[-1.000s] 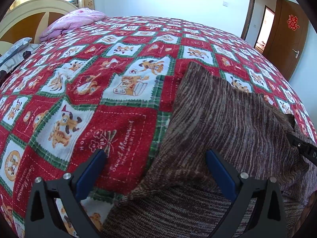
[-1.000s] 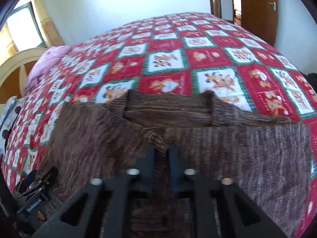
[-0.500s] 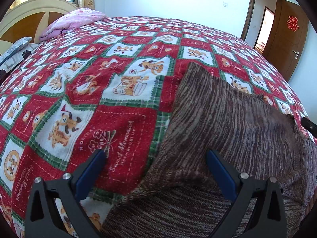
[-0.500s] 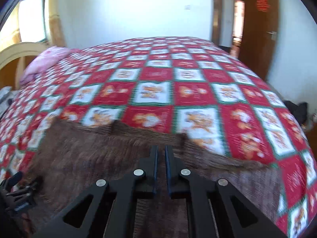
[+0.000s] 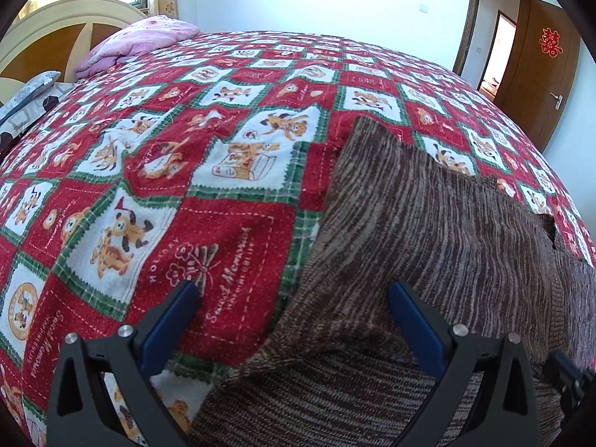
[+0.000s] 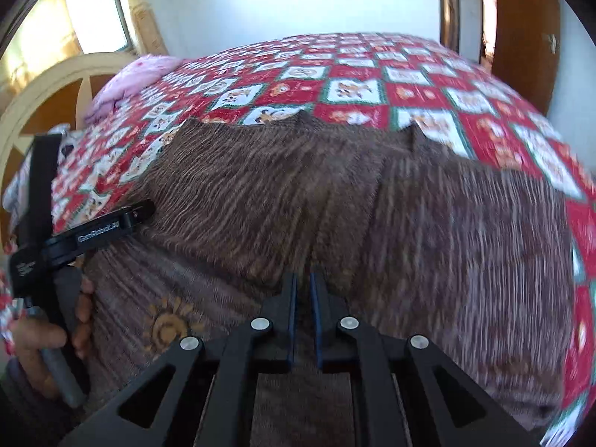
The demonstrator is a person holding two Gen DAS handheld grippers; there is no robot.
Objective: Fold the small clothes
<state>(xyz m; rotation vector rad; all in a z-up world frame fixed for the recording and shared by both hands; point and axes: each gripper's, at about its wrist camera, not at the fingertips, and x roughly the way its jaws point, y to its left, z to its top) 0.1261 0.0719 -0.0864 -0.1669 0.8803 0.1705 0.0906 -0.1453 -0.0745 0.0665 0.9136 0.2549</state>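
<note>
On red quilt (image 5: pixel 231 246) — brown sweater (image 5: pixel 428 223), left gripper (image 5: pixel 294 320) wide, right gripper (image 6: pixel 302 290) pinching sweater.

Both cameras ride on hand-held grippers and look forward and steeply down along their fingers at the bed, very close to the brown knit garment (image 5: pixel 428 231). The left wrist view sits over the garment's left edge, facing across the red patchwork blanket (image 5: pixel 231 223) toward the pink pillow (image 5: pixel 138 43), headboard (image 5: pixel 56 33) and brown door (image 5: pixel 540 74). The right wrist view sits right of it, centred over the garment, facing the same far wall, and is motion-blurred. Both views share the garment, blanket, pillow and door; the right view also catches the left gripper (image 6: pixel 143 210) at the garment's left edge.
</note>
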